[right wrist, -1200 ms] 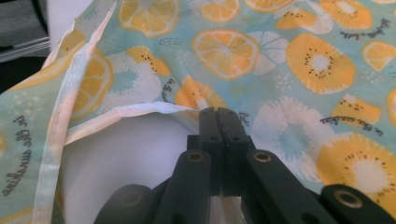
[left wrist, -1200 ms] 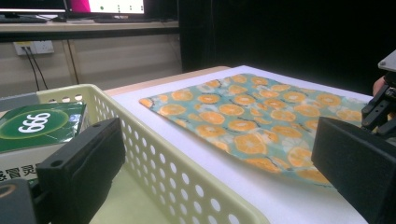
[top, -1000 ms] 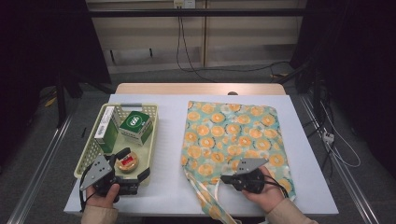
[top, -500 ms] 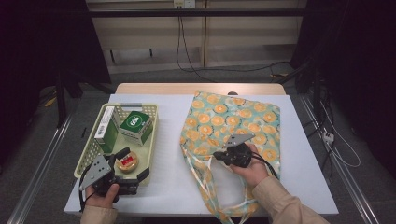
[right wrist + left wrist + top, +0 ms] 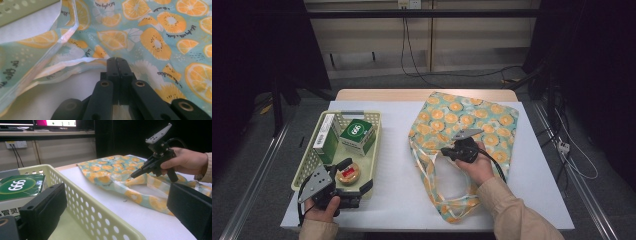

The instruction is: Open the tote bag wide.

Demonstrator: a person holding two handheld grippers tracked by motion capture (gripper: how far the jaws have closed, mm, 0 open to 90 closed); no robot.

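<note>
A tote bag (image 5: 467, 120) printed with orange slices lies on the white table, its straps (image 5: 452, 205) trailing toward the front edge. My right gripper (image 5: 447, 150) hovers over the bag's left half, shut on the upper edge of its mouth and holding that edge up off the table. In the right gripper view the jaws (image 5: 117, 60) are pressed together where the bag's pale rim (image 5: 75, 62) meets them. My left gripper (image 5: 354, 176) rests at the front right corner of the yellow basket (image 5: 374, 145). It is open, and the basket's wall (image 5: 82, 192) stands between its jaws.
The basket holds a green "999" box (image 5: 357, 134), a tall green and white box (image 5: 326, 135) and a small round tin (image 5: 348, 173). White table (image 5: 397, 165) lies bare between basket and bag. Cables hang past the table's right edge.
My right gripper has travelled from near the front edge away toward the bag's middle, drawing the bag's edge with it and bunching the cloth. The left gripper has stayed put.
</note>
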